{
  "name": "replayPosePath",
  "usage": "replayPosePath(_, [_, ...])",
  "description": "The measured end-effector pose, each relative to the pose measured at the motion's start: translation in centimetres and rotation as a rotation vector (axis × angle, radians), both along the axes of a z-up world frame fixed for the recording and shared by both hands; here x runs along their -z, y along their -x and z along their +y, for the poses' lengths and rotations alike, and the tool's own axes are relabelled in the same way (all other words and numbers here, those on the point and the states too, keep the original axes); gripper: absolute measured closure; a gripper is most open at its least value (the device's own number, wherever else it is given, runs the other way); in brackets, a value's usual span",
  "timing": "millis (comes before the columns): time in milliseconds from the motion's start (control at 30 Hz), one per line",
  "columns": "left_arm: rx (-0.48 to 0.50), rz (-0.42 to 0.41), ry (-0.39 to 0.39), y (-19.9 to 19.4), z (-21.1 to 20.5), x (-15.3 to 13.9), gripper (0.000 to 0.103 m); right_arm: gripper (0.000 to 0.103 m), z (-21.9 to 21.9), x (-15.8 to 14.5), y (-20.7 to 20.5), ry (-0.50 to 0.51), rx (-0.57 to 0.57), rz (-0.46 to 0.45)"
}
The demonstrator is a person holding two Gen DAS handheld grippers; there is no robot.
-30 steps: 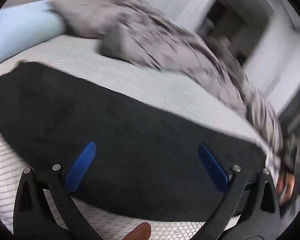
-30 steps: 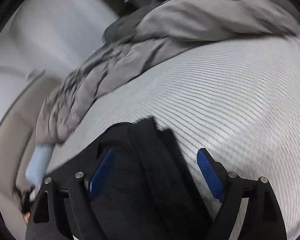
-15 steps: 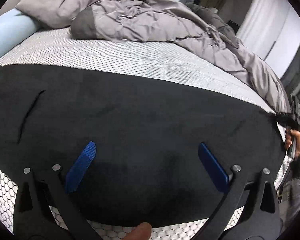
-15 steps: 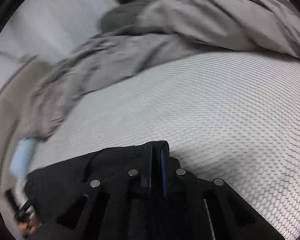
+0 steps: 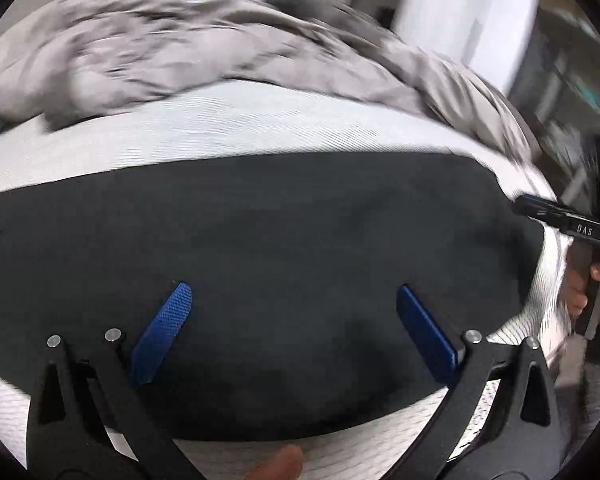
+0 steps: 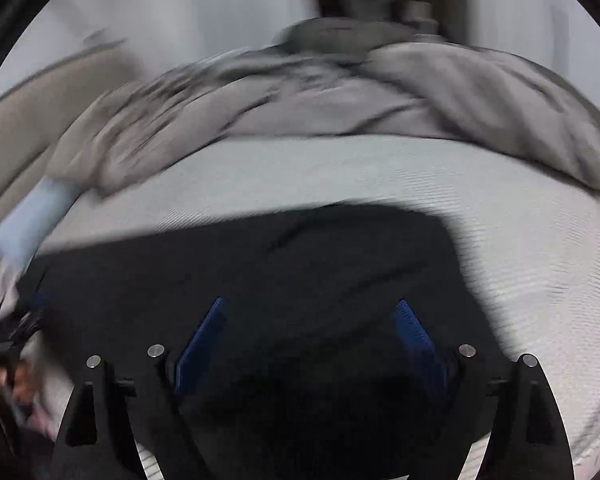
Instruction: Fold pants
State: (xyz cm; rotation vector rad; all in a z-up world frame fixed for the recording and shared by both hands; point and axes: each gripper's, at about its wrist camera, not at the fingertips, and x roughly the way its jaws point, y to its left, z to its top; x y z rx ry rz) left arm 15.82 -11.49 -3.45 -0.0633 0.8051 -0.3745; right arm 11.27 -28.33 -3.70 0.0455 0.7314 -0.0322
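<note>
Dark pants (image 5: 280, 240) lie flat in a long band across the white mattress (image 5: 260, 128). My left gripper (image 5: 292, 289) hovers open over their near edge, blue pads wide apart and nothing pinched. Over the other end of the pants (image 6: 300, 264) my right gripper (image 6: 310, 303) has its jaws opening, with the cloth lying below and between the pads but not pressed. The left wrist view shows the right gripper (image 5: 556, 216) at the pants' right end, held by a hand. Both views are motion-blurred.
A crumpled grey duvet (image 5: 180, 52) is heaped along the far side of the bed (image 6: 340, 92). A light blue pillow (image 6: 32, 216) lies at the left end. The bed's edge drops off on the right, past the mattress (image 6: 500, 240). A thumb tip (image 5: 280, 464) shows at the bottom.
Half a second ago the right gripper was shut on the pants' edge; its jaws now stand wide apart. Both cameras have swung sideways and rolled. The left gripper stayed open.
</note>
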Motion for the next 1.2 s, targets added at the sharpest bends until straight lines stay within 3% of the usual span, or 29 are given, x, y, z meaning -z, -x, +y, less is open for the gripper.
replayPosePath(100, [0.090,0.040,-0.061,0.4,-4.0,1.8,0.001,0.015,5.7,3.0,-0.6,-0.022,-0.146,0.038])
replayPosePath(167, [0.106,0.042,-0.146,0.9,-5.3,2.9,0.001,0.015,8.4,5.8,-1.8,-0.019,-0.222,0.103])
replayPosePath(267, [0.141,0.046,-0.164,1.7,-5.0,3.4,0.001,0.016,9.1,8.8,-1.7,0.129,-0.230,0.156])
replayPosePath(367, [0.129,0.055,-0.151,2.4,-3.7,3.9,0.001,0.016,6.4,8.4,0.5,0.206,-0.209,0.144])
replayPosePath(500, [0.118,0.067,-0.148,2.8,-3.2,3.5,0.001,0.013,0.3,7.4,3.1,0.324,0.004,0.140])
replayPosePath(567, [0.113,0.086,-0.126,2.3,-3.1,2.8,0.001,0.013,-2.4,6.5,3.3,0.304,0.090,0.133])
replayPosePath(633, [0.118,0.066,-0.042,2.1,-3.1,1.3,0.001,0.013,-3.3,5.4,3.5,0.237,0.105,0.096])
replayPosePath(767, [0.093,0.033,-0.034,0.1,-5.7,0.2,0.001,0.013,0.0,4.2,1.1,0.109,-0.021,0.044])
replayPosePath(833, [0.108,0.085,-0.065,-1.3,-7.1,1.4,0.001,0.013,2.3,4.8,-0.8,0.109,-0.094,0.070])
replayPosePath(900, [0.095,0.146,-0.140,-2.2,-7.7,3.3,0.001,0.013,4.7,6.3,-2.7,0.173,-0.161,0.133])
replayPosePath(933, [0.100,0.138,-0.144,-2.0,-7.6,3.7,0.001,0.013,5.0,7.1,-3.4,0.248,-0.148,0.150])
replayPosePath(1000, [0.107,0.121,-0.144,-1.5,-7.1,3.4,0.001,0.013,3.4,7.2,-3.3,0.279,-0.088,0.144])
replayPosePath(1067, [0.118,0.115,-0.134,-1.1,-6.4,3.5,0.001,0.014,-0.3,6.1,-2.5,0.314,0.022,0.124])
replayPosePath(1167, [0.125,0.098,-0.145,-0.5,-5.9,3.6,0.001,0.011,-4.4,5.9,-1.5,0.467,0.243,0.134])
replayPosePath(1200, [0.126,0.097,-0.150,-0.1,-5.8,3.7,0.001,0.011,-5.4,5.8,-1.3,0.416,0.243,0.127])
